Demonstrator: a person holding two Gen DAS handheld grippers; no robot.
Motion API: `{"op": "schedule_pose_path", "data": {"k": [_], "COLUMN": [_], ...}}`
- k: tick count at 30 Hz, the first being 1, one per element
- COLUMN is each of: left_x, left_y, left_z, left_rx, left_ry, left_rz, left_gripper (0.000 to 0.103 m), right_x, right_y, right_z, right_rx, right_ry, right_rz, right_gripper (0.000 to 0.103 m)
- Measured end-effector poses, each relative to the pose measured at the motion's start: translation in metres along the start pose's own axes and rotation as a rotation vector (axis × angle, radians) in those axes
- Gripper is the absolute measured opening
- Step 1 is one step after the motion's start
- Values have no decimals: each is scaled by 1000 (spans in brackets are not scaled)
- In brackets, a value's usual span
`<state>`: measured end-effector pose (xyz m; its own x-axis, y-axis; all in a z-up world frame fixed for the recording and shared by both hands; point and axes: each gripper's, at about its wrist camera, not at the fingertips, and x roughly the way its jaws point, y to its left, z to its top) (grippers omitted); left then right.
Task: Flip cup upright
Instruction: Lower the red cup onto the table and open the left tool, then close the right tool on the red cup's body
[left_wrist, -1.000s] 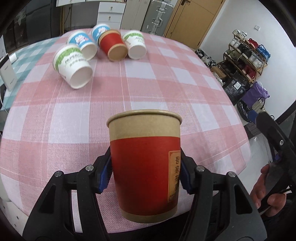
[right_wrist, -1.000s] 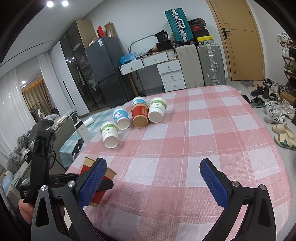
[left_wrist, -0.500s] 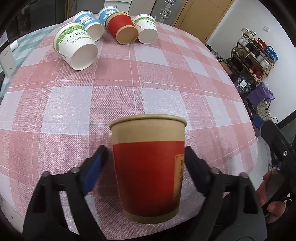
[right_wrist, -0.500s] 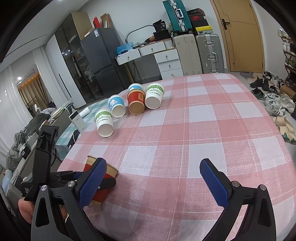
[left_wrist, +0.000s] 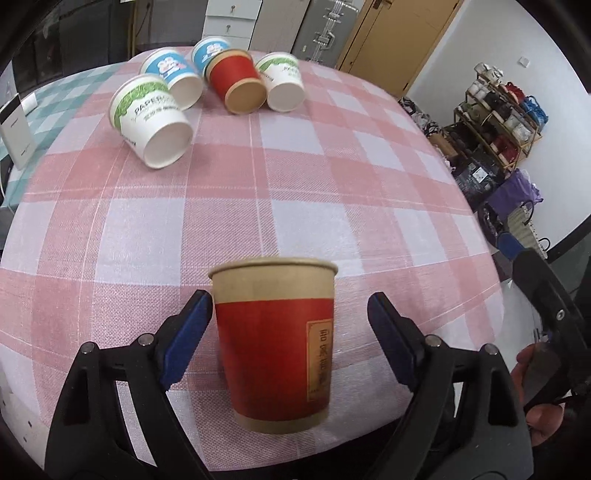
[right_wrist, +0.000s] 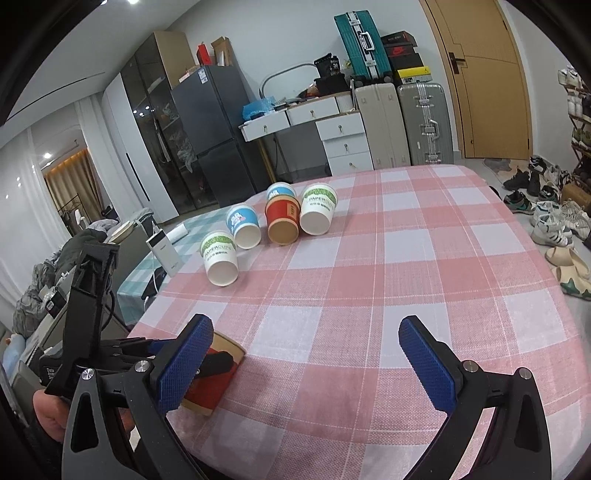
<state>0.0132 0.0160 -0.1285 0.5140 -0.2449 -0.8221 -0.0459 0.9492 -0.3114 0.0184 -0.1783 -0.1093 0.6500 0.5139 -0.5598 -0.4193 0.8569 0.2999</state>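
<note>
A red paper cup (left_wrist: 275, 343) stands upright at lower centre on the checked worktop (left_wrist: 295, 192), released between the left hand-held gripper (left_wrist: 290, 330)'s spread jaws, while five cups (left_wrist: 236, 83) at upper left lie unturned.

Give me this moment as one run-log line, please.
left gripper: open, released | red cup: upright, table edge | right gripper: open, idle | five cups lying

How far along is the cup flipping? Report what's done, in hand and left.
Done: one red paper cup stands upright near the table's front edge. In hand: nothing; the left claw is open around that cup, and the right claw is open and empty. Left: five cups lie on their sides at the far end.
</note>
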Motion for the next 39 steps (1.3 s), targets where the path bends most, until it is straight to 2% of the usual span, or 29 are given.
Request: {"op": "schedule_pose_path", "data": {"k": [6, 12, 15, 16, 17, 19, 21, 23, 27, 29, 32, 39], "left_x": [-31, -90, -120, -129, -138, -151, -159, -161, -154, -145, -132, -101], "left_y": [-12, -13, -15, -16, -16, -16, -14, -8, 8, 17, 31, 53], "left_z": [7, 13, 11, 8, 5, -2, -11, -19, -33, -39, -44, -45], "left_rx": [39, 38, 49, 57, 67, 87, 96, 93, 62, 41, 12, -26], "left_ry": [-60, -201, -275, -303, -330, -369, -393, -403, -377, -351, -317, -257], "left_rz": [-28, -36, -24, -16, -9, 8, 34, 53, 83, 104, 110, 93], "left_gripper": [85, 85, 91, 96, 102, 102, 102, 102, 102, 102, 102, 102], "right_x": [-11, -26, -25, -24, -23, -19, -6, 6, 52, 79, 115, 151], "right_y": [7, 24, 28, 28, 28, 26, 24, 20, 9, 5, 5, 15], "right_z": [7, 18, 22, 22, 23, 23, 20, 16, 4, -3, -7, 2], "right_rx": [-1, -23, -4, 8, 38, 86, 150, 207, 320, 361, 365, 350], "right_ry": [-28, -65, -39, -29, -10, 31, 129, 190, 372, 466, 579, 638], "right_rz": [9, 44, 72, 82, 106, 155, 222, 256, 287, 274, 277, 290], "right_gripper": [103, 103, 103, 103, 103, 103, 103, 103, 103, 102, 102, 102]}}
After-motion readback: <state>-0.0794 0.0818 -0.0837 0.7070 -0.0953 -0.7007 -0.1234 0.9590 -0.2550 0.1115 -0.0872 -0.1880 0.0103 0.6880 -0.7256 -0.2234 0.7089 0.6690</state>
